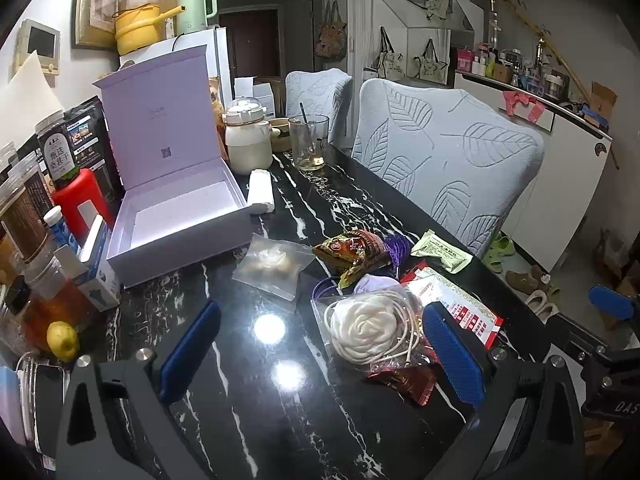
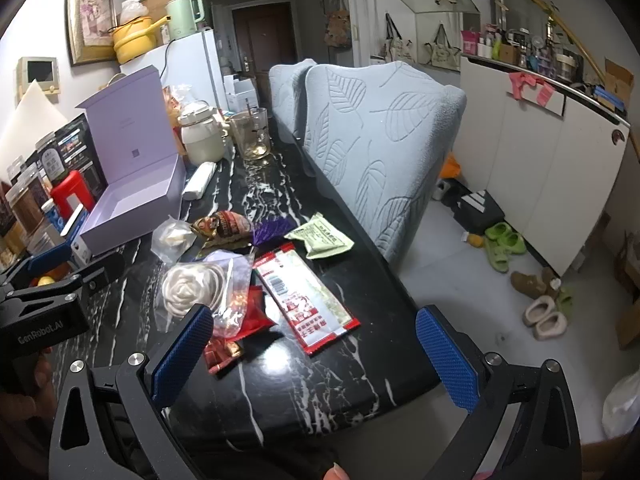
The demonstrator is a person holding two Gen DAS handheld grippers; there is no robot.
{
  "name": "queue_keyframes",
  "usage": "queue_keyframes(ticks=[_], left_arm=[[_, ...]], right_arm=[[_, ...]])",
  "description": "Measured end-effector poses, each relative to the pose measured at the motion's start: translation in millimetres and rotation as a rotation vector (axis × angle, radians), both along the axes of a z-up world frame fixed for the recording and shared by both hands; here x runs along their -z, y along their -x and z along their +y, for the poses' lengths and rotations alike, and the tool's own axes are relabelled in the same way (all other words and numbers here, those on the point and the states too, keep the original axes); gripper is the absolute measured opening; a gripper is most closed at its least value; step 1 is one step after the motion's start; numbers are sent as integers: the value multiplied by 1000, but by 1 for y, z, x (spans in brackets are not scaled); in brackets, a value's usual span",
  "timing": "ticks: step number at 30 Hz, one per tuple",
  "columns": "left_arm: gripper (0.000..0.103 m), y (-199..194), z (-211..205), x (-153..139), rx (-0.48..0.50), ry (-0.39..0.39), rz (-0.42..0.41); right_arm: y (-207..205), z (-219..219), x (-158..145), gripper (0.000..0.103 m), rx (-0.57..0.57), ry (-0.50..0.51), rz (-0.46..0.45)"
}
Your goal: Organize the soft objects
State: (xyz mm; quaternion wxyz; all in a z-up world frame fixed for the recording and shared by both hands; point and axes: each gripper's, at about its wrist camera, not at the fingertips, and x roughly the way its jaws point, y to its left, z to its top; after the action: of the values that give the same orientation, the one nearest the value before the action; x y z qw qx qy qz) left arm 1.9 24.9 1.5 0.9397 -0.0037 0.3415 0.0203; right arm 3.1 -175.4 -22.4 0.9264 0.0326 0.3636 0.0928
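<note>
Left gripper (image 1: 320, 354) and right gripper (image 2: 316, 358) both gape wide, tilted downward, holding nothing

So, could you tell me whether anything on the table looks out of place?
Nothing looks spilled or broken. Soft packets lie in a loose heap on the black marble table, the bagged white rose-shaped item overlapping a red wrapper, while the open lilac box holds nothing.
</note>
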Motion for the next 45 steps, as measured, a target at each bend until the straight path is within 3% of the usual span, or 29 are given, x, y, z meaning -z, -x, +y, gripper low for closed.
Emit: queue_keyframes(ticks=[11,45], left_arm=[[103,2,6,2,-41,-7,5],[103,9,1,4,-29,-11,-1]], right_arm=[[2,3,-2,103,-8,11,-3],[3,2,1,103,3,16,21]])
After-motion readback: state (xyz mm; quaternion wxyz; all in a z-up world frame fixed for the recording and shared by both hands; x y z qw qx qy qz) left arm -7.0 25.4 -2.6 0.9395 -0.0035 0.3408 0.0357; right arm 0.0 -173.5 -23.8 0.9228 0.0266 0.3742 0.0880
